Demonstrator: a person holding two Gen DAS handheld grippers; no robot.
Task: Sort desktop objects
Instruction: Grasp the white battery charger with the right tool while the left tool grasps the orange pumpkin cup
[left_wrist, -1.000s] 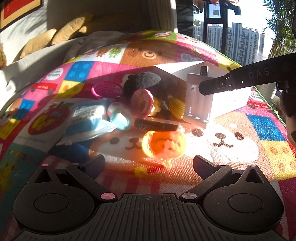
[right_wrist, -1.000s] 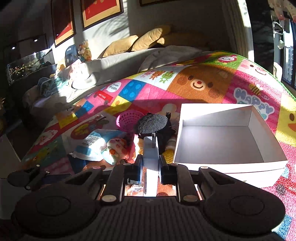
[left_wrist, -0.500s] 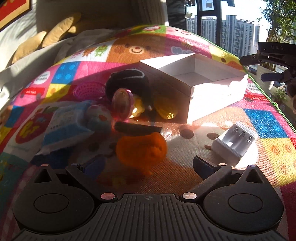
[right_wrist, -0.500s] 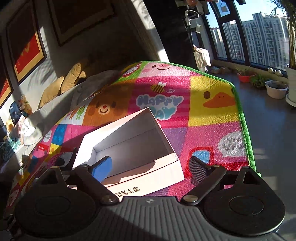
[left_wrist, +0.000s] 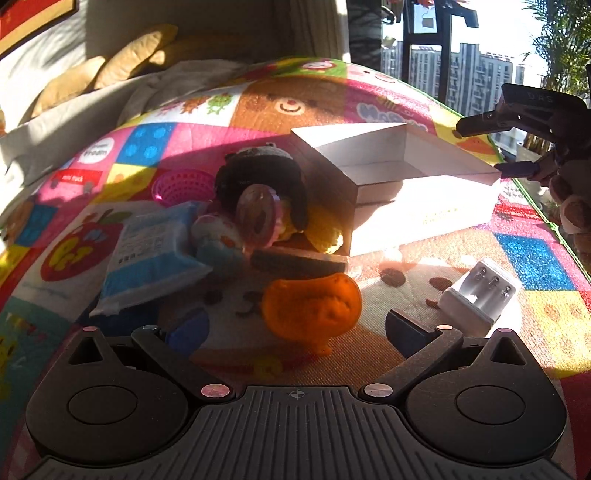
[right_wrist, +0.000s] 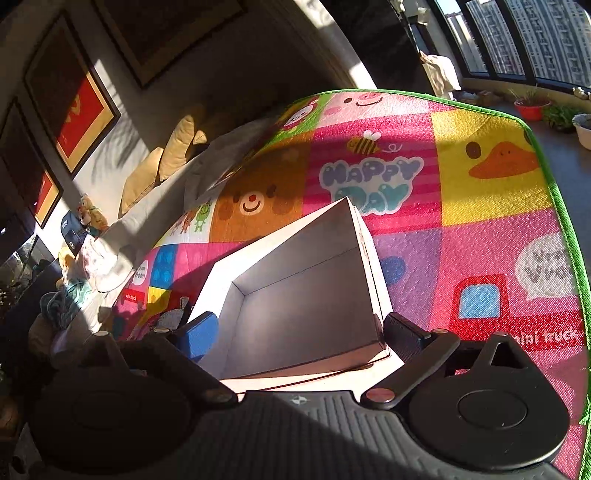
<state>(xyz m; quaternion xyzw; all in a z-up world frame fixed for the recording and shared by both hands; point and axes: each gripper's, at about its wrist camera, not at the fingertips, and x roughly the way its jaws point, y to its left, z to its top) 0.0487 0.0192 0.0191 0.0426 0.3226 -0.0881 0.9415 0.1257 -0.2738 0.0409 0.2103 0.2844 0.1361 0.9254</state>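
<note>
The left claw (left_wrist: 293, 326) is seen held wide open above the patterned play mat (left_wrist: 535, 258), with nothing between its fingers. An orange toy (left_wrist: 312, 310) lies on the mat just ahead of it, apart from both pads. A white battery charger (left_wrist: 482, 295) rests on the mat to the right of the orange toy, near the front of the white box (left_wrist: 424, 206). Beyond the toy a heap of small objects is noted, among them a blue packet (left_wrist: 147, 251) and a pink basket (left_wrist: 184, 186). The box interior (right_wrist: 306, 302) is observed to be bare. The right claw (right_wrist: 299, 332) is positioned over the box's near edge; its jaws are opening, already wide, with nothing gripped.
</note>
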